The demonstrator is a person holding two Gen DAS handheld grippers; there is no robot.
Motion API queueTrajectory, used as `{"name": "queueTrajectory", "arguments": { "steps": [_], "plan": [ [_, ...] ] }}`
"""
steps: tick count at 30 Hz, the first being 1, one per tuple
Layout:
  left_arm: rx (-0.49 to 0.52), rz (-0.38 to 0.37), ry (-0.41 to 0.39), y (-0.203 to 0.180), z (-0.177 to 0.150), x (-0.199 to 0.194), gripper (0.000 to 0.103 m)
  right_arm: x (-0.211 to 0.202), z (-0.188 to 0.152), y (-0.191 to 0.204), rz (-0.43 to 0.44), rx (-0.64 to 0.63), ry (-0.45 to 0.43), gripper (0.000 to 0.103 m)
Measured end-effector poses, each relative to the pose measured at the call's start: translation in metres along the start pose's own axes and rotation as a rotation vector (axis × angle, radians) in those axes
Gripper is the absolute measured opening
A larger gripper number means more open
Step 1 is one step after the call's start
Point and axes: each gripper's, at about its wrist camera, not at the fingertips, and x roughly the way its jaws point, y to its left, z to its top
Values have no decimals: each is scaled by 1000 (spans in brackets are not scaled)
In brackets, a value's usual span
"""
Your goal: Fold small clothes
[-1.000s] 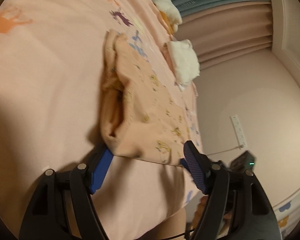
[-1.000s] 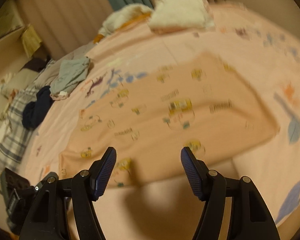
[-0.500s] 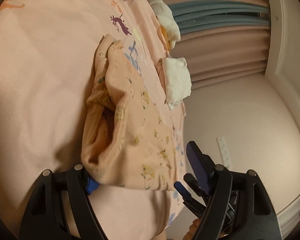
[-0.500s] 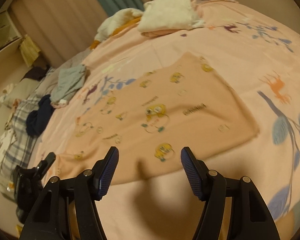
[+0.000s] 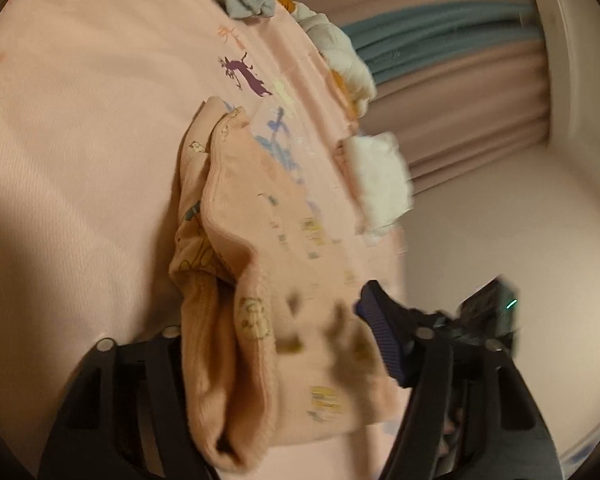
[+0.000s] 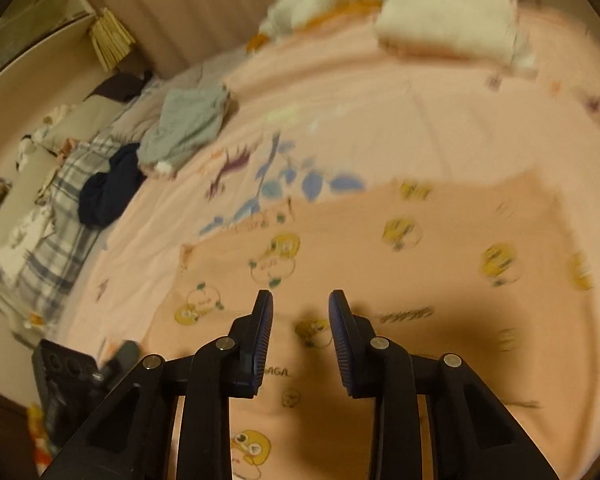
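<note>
Moved: since 1 s ago our right gripper (image 6: 300, 300) slid along the garment (image 6: 440, 280).
Right: jaws closing, nothing gripped.
Left gripper (image 5: 276, 340): closing, hem bunched between.
Garment: on bed (image 6: 380, 100).

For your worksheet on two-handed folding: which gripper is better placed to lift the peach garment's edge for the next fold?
Left. The left gripper already has the garment edge bunched between its closing jaws. The right gripper hovers above flat cloth, jaws closing on nothing.
</note>
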Motion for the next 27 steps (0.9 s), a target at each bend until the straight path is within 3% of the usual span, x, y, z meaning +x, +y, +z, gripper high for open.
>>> {"name": "queueTrajectory", "arguments": {
  "steps": [1,3,6,8,14,17,20,24,26,27],
  "plan": [
    [36,49,-2,-2,-3,4,55,6,-1,-4,22,6,47,33],
    [61,111,-8,-1,-7,5,40,8,-5,-9,53,10,57,33],
    [-22,113,-29,16,-6,1,25,9,-6,-13,-12,13,73,33],
    [-66,105,-37,26,-5,1,20,6,-6,-15,8,2,74,33],
    [69,268,-66,-2,-12,11,19,10,-8,-22,19,-11,111,32],
    [58,303,-75,-8,-10,13,17,21,-7,-31,30,8,139,21],
    [64,337,-94,-14,-11,14,16,20,-8,-46,61,46,142,1],
    [207,461,-135,-48,-19,24,13,21,-8,-61,133,117,155,0],
    [238,438,-145,-62,-22,26,12,21,-8,-64,161,123,163,0],
    [232,388,-146,-67,-23,26,12,21,-8,-64,167,111,165,0]
  ]
}}
